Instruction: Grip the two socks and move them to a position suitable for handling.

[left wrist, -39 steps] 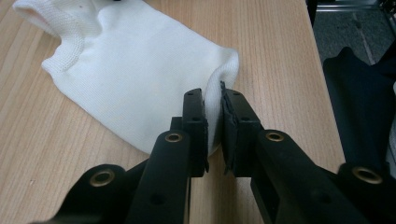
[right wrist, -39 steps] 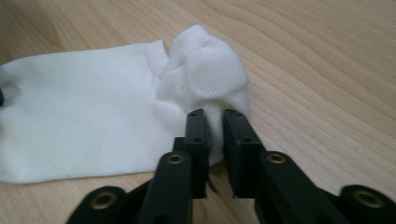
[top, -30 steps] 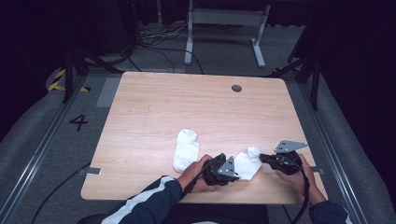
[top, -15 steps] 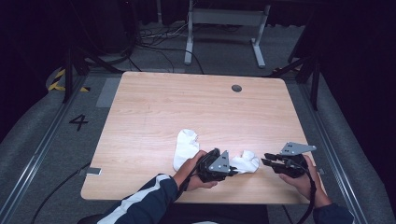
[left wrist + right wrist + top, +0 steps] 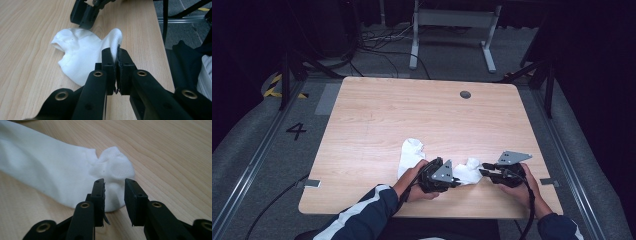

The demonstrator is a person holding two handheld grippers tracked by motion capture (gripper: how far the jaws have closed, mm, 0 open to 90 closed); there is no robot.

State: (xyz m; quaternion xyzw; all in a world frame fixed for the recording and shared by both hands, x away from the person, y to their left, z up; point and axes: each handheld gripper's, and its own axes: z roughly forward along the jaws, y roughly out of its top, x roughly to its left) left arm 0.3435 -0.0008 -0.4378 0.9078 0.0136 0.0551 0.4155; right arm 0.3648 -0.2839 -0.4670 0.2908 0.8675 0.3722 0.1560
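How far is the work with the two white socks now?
Done: the left tool is shut on the near sock, pinching its edge. In hand: the right tool, open, sits at that sock's other end. Left: closing it, and the far sock, which lies untouched on the table.

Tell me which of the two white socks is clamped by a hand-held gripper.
The sock between the hands: the left hand-held gripper pinches it. The other sock lies free.

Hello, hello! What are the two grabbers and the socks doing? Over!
Left gripper shut on near sock. Right gripper open at its other end, not gripping. Second sock loose on table. Nothing in the way.
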